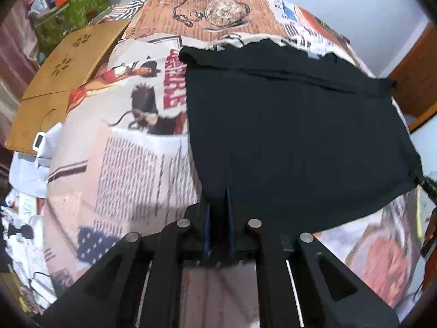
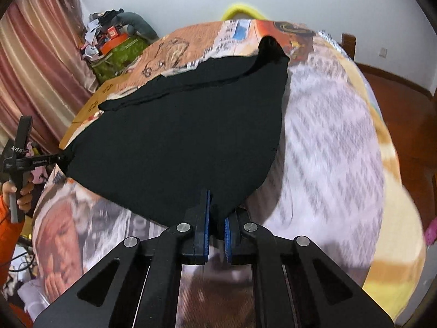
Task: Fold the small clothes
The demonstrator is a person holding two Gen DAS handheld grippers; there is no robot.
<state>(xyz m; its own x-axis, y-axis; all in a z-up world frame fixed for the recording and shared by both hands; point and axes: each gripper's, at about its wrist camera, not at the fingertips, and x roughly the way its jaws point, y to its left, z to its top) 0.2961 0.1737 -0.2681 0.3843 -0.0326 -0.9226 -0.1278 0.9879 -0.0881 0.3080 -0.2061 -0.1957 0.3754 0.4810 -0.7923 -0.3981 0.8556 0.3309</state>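
On top of the bed, w/ its busy newspaper-print cover [image 1: 131, 164], a black garment [image 1: 295, 136] is spread out, far end lying on the cover w/ a fold or seam line running across it, near edge lifted up by both tools. Left gripper [image 1: 218, 213] has its blue-padded fingers pressed close together, pinching the near left corner of the cloth, fabric bunched between the pads. Right gripper [image 2: 217, 224] is doing the same at the near right corner, a bit of black cloth squeezed between its blue pads [image 2: 207, 218]. From the right wrist cam you can see the other tool off to the left [image 2: 58, 158], nipping the garment's [image 2: 177, 131] corner, w/ the person's hand [image 2: 19, 191] around its handle & an orange sleeve below it. Cloth hangs taut-ish between the two corners, sagging a little in the middle. Beside the bed on the left sits a wooden board w/ cut-out slots [image 1: 73, 63], partly on the cover, & further back a pile of stuff on a green box [image 1: 73, 8] near pink curtains [image 2: 32, 68]. Lots of blur on the cover [image 2: 327, 136] so can't read the print
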